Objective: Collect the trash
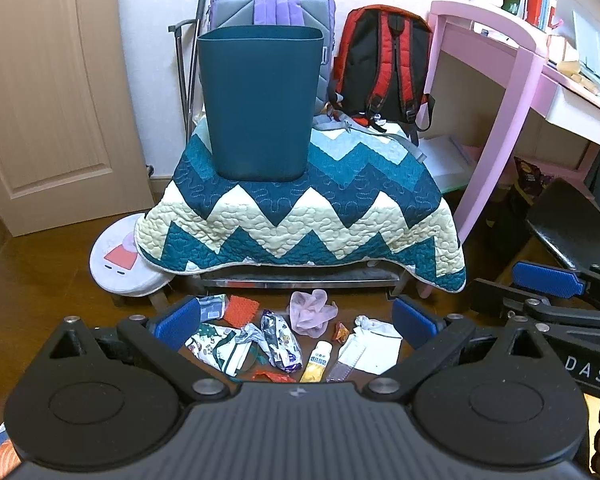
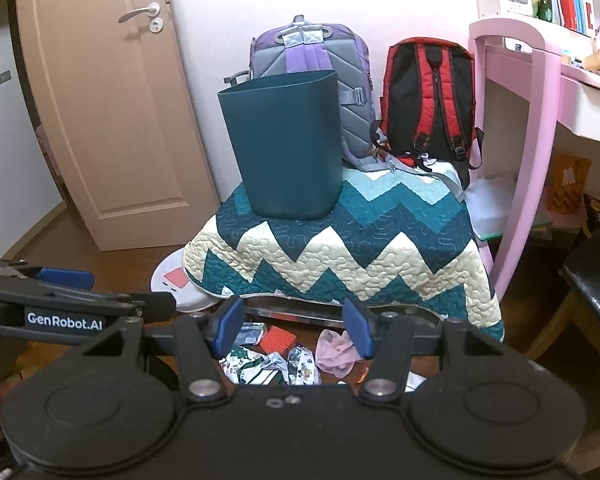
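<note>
A dark teal bin [image 1: 260,104] [image 2: 286,144] stands upright on a bench draped with a zigzag quilt [image 1: 300,216] [image 2: 340,248]. On the brown floor in front of the bench lies scattered trash: crumpled printed wrappers [image 1: 280,340] [image 2: 268,364], an orange mesh piece [image 1: 241,311] [image 2: 276,339], a pink net [image 1: 311,312] [image 2: 336,354], a yellow tube [image 1: 317,367] and white paper [image 1: 374,348]. My left gripper [image 1: 296,322] hangs open above the trash, holding nothing. My right gripper [image 2: 296,326] is open too, above the same pile.
A purple backpack [image 1: 272,0] and a red backpack [image 1: 384,64] rest behind the bin. A pink desk [image 1: 512,80] stands at the right with a black chair [image 1: 572,220] beside it. A wooden door [image 1: 48,92] is at the left, a white round stool [image 1: 120,260] by the bench.
</note>
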Motion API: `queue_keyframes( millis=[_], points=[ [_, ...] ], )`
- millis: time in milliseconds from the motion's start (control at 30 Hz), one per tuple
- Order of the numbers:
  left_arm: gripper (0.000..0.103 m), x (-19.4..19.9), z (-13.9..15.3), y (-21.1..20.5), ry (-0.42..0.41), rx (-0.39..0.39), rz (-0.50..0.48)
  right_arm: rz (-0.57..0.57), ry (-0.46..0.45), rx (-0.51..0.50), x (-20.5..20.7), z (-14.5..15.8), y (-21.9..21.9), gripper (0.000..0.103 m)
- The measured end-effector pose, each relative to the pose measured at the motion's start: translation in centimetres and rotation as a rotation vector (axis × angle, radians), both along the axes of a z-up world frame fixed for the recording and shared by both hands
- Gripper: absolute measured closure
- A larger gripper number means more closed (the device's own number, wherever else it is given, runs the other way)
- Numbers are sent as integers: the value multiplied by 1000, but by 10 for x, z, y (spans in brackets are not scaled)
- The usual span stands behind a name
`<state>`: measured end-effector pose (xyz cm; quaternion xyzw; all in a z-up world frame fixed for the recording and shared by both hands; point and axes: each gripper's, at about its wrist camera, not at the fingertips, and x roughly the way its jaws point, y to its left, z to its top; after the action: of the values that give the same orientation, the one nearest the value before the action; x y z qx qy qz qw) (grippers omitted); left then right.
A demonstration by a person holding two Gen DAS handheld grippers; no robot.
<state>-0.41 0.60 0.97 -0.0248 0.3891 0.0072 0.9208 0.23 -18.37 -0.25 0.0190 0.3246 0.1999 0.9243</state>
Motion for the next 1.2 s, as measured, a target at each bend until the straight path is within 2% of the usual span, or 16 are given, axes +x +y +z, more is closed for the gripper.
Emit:
queue_keyframes(
  millis=[1200],
  points=[
    [0,0,4,1,-14,4,-4,2,-12,0,-1,1,-1,48]
  ],
)
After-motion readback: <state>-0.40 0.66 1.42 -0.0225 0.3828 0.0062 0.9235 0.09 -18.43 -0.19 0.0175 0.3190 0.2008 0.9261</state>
